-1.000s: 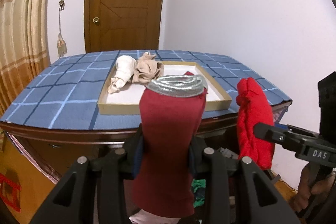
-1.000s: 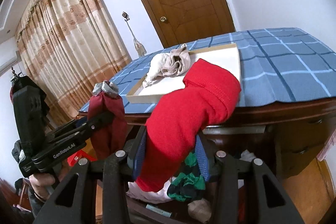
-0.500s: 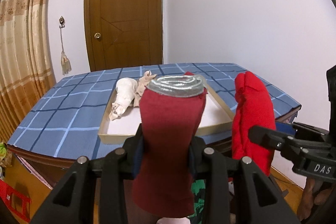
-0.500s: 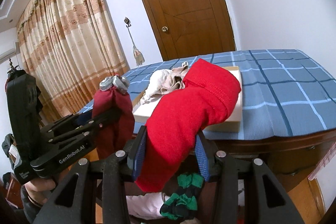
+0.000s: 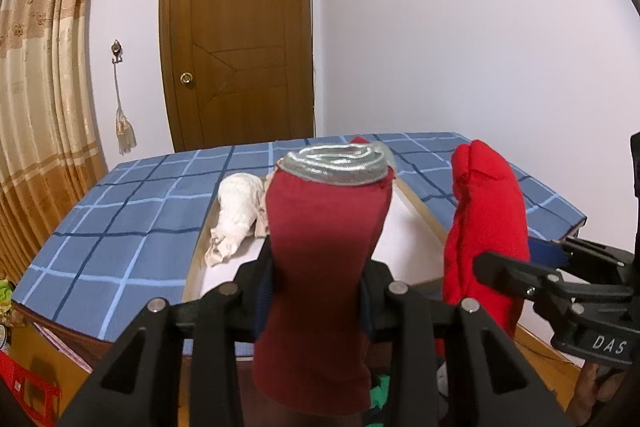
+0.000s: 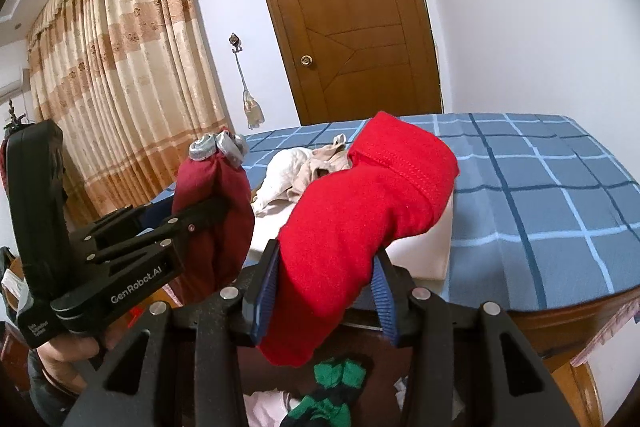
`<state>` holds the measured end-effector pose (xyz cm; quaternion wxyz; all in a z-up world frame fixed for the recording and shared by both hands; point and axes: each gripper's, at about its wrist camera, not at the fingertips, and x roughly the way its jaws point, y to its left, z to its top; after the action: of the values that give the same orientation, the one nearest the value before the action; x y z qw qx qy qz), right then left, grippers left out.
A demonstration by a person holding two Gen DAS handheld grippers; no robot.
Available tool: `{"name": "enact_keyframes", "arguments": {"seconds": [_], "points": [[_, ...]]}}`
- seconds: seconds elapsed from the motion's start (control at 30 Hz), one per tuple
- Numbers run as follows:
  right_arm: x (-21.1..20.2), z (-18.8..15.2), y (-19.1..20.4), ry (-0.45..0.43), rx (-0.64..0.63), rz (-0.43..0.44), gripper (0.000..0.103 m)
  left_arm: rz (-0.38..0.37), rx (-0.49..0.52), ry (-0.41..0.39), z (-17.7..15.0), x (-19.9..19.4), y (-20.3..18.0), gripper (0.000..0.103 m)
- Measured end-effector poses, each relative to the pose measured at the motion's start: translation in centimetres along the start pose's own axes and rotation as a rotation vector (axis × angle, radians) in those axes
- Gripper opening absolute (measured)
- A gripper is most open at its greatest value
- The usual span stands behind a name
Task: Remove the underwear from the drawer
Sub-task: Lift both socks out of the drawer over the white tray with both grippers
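Note:
My left gripper is shut on a rolled dark red pair of underwear with a silver waistband, held upright in front of the table. To its right, my right gripper is shut on a bright red pair of underwear, which droops over the fingers. The bright red pair and the right gripper also show in the left wrist view; the dark red pair and left gripper show in the right wrist view. Below, the open drawer holds green-and-black and pale clothes.
A shallow tray with white and beige garments lies on the blue checked tablecloth. Behind stand a brown door, a white wall and a curtain. A hand holds the left gripper.
Both grippers have risen with their underwear, so the table top and tray now sit lower and more from above in both views. Both grips are unchanged.

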<state>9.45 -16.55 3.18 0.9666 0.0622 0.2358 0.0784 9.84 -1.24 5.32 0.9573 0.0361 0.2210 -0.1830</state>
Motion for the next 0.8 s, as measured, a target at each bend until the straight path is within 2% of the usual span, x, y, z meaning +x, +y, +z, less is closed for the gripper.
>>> {"name": "enact_keyframes", "arguments": {"seconds": [0.5, 0.8], "points": [[3.6, 2.7, -2.1, 0.016, -0.019, -0.022, 0.046, -0.02, -0.067, 0.03, 0.9, 4.6, 2.3, 0.034], [6.2, 4.5, -3.6, 0.037, -0.053, -0.039, 0.046, -0.038, -0.101, 0.057, 2.1, 7.6, 2.1, 0.034]]}}
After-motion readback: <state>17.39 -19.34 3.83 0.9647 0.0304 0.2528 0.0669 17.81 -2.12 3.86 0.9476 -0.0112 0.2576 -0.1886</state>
